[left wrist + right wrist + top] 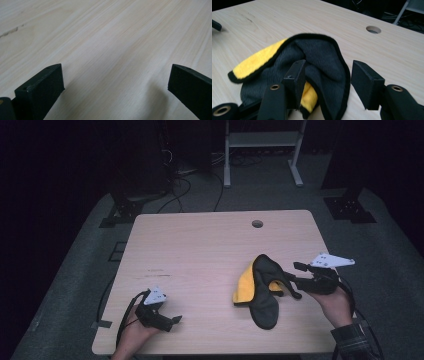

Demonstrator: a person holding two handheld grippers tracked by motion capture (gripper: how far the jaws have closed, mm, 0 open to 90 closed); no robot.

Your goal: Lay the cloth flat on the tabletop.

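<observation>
On the pale wooden table (200, 250), high view: one microfibre cloth (260, 290), black on one face and yellow on the other, bunched and partly folded, right of centre towards the near edge. Right gripper (296, 280) just beside the cloth's right edge, jaws pointing at it, held in the person's right hand (336, 306). Left gripper (172, 321) near the front-left corner, well apart from the cloth, in the left hand (134, 332). Round cable hole (257, 224) near the far edge.

Left gripper view: left gripper (115, 80) with jaws spread wide, nothing between them (bare wood grain beyond).

Right gripper view: right gripper (328, 75) with jaws about half apart; cloth (319, 57) directly ahead, a raised black fold standing in the gap, neither pad pressing it. Cable hole (373, 29) beyond.
</observation>
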